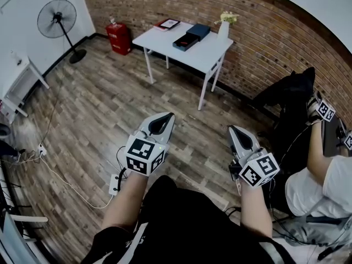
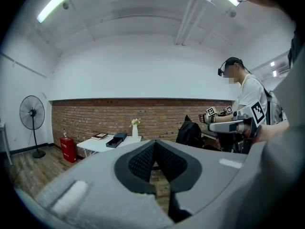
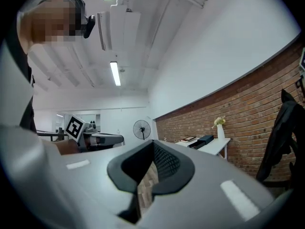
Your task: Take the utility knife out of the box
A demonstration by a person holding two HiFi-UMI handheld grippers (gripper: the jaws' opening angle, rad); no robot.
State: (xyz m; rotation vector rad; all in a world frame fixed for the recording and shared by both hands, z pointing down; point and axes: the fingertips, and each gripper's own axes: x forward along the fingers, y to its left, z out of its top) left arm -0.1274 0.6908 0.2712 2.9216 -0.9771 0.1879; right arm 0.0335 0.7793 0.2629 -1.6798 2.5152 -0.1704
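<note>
A dark open box [image 1: 186,42] lies on the white table [image 1: 214,54] by the brick wall across the room, its lid [image 1: 198,31] just beside it. Something small and reddish shows inside the tray; I cannot make out a utility knife at this distance. My left gripper [image 1: 166,117] and right gripper [image 1: 232,128] are held out level over the wooden floor, far short of the table. Both are shut with nothing between the pads. The box [image 2: 116,140] appears small past the shut left gripper [image 2: 155,143], and the box [image 3: 204,140] appears to the right of the shut right gripper [image 3: 153,143].
On the table also stand a white vase with flowers [image 1: 224,26] and a book [image 1: 168,23]. A red case [image 1: 119,37] and a standing fan [image 1: 58,18] are to its left. A power strip [image 1: 114,185] with cables lies on the floor. Another person [image 1: 322,175] with grippers sits at the right.
</note>
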